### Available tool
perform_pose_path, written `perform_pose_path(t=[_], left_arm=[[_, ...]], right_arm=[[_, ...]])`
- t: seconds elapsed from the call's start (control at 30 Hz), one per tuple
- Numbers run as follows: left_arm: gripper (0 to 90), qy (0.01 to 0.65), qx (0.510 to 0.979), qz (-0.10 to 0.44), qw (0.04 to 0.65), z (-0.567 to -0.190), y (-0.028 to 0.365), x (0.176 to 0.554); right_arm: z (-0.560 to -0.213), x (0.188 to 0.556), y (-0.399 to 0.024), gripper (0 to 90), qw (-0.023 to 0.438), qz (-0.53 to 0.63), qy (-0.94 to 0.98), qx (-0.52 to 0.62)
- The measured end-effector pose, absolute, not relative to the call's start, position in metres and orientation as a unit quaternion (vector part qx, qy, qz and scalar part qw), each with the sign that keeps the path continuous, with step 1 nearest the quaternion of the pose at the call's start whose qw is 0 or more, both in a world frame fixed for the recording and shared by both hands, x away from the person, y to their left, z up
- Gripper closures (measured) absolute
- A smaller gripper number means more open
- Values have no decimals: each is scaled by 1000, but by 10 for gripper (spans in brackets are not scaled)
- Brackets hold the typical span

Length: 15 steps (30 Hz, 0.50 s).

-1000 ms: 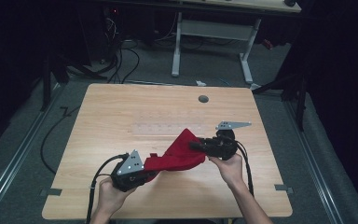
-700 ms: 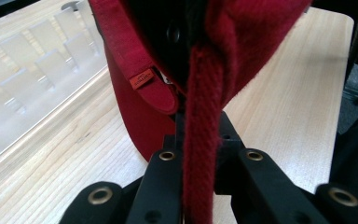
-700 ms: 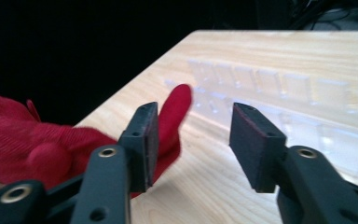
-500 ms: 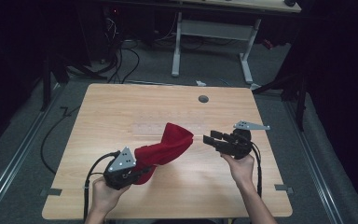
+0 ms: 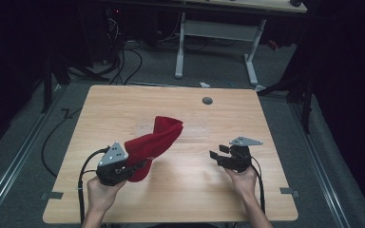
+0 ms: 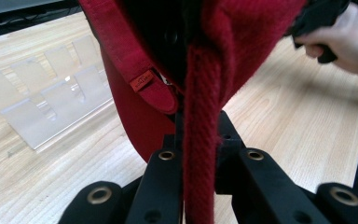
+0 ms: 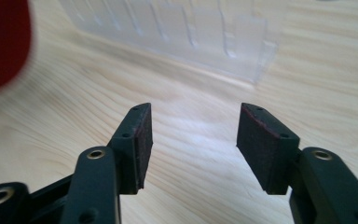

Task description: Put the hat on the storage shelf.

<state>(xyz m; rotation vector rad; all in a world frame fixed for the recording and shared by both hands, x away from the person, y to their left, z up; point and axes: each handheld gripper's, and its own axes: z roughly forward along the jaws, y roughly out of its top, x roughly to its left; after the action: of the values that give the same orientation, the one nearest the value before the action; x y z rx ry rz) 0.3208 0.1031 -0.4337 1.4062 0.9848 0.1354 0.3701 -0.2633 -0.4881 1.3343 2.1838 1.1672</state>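
Red knit hat [image 5: 154, 142], soft ribbed wool with folded brim and small sewn tag, hanging draped over wood-grain table [image 5: 190, 194], rising up and away from left gripper [image 5: 134, 167]. Left gripper clamping hat's thick edge [image 6: 199, 154], jaws pinched tight. Right gripper [image 5: 217, 156] hovering right of hat, well apart, jaws having just been opening, nothing between. Clear ridged plastic rack [image 7: 177, 32] lying behind hat.
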Motion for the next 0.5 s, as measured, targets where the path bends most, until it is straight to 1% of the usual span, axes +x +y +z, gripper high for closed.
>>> perform_pose_path(t=[0.03, 0.17, 0.27, 0.3, 0.37, 0.43, 0.5], left_arm=[[842, 436, 617, 62, 652, -433, 105, 322], [842, 441, 609, 63, 656, -431, 108, 323], [841, 442, 605, 64, 659, -431, 111, 324], [841, 446, 601, 63, 660, -430, 112, 325], [840, 448, 596, 62, 664, -429, 114, 328], [840, 450, 589, 62, 668, -428, 116, 330], [840, 453, 582, 63, 672, -426, 119, 332]], right_arm=[[-495, 371, -262, 473, 168, 394, 773, 468], [-505, 373, -259, 477, 185, 370, 778, 474], [-508, 373, -259, 475, 185, 365, 778, 477], [-512, 373, -260, 474, 195, 359, 778, 477], [-513, 372, -260, 473, 197, 356, 778, 480], [-516, 372, -260, 473, 208, 349, 780, 476], [-518, 373, -260, 470, 208, 345, 780, 479]])
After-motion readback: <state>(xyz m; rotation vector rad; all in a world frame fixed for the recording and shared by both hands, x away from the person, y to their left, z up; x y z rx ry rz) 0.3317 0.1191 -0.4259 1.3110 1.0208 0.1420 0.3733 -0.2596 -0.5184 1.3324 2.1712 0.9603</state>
